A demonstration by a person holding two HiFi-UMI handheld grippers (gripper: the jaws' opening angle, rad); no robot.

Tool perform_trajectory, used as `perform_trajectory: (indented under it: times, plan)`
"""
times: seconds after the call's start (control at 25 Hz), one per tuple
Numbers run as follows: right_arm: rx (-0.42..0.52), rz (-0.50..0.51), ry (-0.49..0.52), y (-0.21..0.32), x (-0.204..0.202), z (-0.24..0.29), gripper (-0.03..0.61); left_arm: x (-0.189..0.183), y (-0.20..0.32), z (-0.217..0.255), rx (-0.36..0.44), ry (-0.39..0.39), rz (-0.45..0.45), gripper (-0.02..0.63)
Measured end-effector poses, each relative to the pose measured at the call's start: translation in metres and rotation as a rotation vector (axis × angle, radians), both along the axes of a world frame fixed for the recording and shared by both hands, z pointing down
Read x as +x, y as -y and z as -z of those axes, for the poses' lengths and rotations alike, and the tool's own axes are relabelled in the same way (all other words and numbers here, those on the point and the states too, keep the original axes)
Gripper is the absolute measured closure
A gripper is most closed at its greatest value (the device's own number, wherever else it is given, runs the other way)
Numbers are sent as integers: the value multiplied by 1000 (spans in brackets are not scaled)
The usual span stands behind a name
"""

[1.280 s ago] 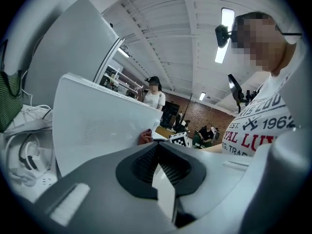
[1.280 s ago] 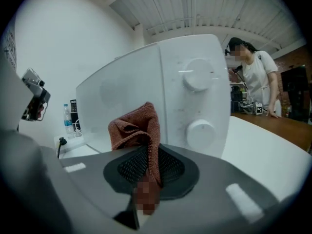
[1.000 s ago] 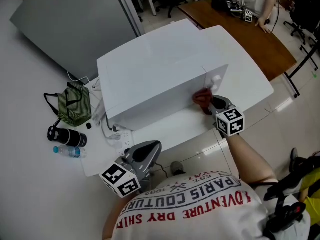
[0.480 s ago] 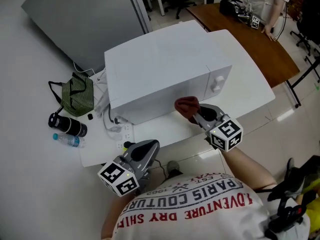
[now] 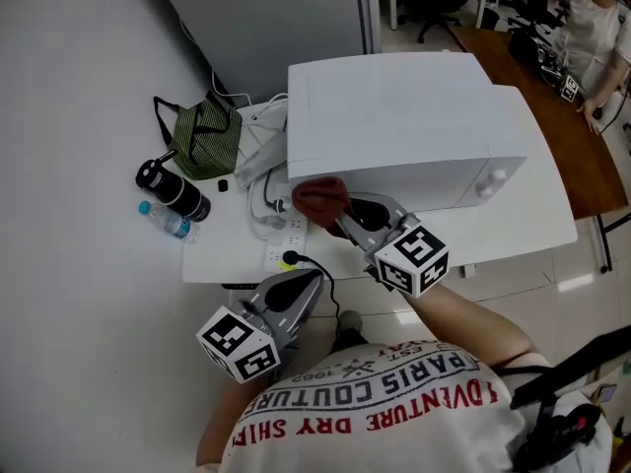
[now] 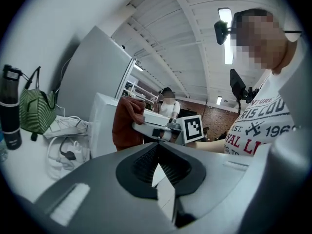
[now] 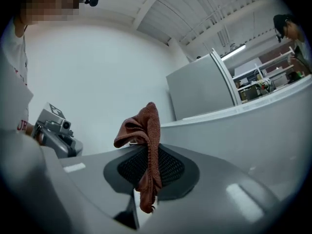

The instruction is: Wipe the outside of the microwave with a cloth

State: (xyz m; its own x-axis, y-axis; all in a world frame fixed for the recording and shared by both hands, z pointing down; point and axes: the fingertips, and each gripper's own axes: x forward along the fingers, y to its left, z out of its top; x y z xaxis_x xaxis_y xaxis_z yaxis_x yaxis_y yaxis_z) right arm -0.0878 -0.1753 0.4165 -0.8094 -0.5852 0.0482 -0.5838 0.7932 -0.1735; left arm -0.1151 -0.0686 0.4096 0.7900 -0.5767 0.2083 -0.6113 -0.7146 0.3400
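Observation:
The white microwave [image 5: 404, 126] stands on a white table [image 5: 523, 233]. My right gripper [image 5: 340, 215] is shut on a rust-red cloth [image 5: 319, 199], which it holds against the microwave's front lower left corner. In the right gripper view the cloth [image 7: 144, 140] hangs bunched from the closed jaws, with the microwave [image 7: 243, 130] to the right. My left gripper [image 5: 306, 284] hovers lower, at the table's front edge, shut and holding nothing. From the left gripper view the cloth [image 6: 126, 123] shows ahead beside the microwave's side wall [image 6: 101, 126].
Left of the microwave lie a green striped bag [image 5: 205, 136], a black flask [image 5: 174, 190], a small water bottle [image 5: 166, 220] and a power strip with cables [image 5: 279, 252]. A grey cabinet [image 5: 276, 18] stands behind. A brown desk [image 5: 584, 146] with a person [image 5: 599, 18] is at the right.
My right gripper has carried the cloth leftward along the microwave's front, from the knob end to the left corner. The left gripper has stayed low by the table edge.

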Motion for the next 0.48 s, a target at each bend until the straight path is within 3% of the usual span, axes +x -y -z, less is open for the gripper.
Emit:
perform_trajectory:
  times: [0.28, 0.48]
  plan:
    - [-17, 26, -40, 18, -45, -9, 534, -42, -6, -5, -13, -7, 103, 608]
    - [-20, -11, -49, 24, -33, -16, 534, -40, -1, -8, -23, -11, 96, 609]
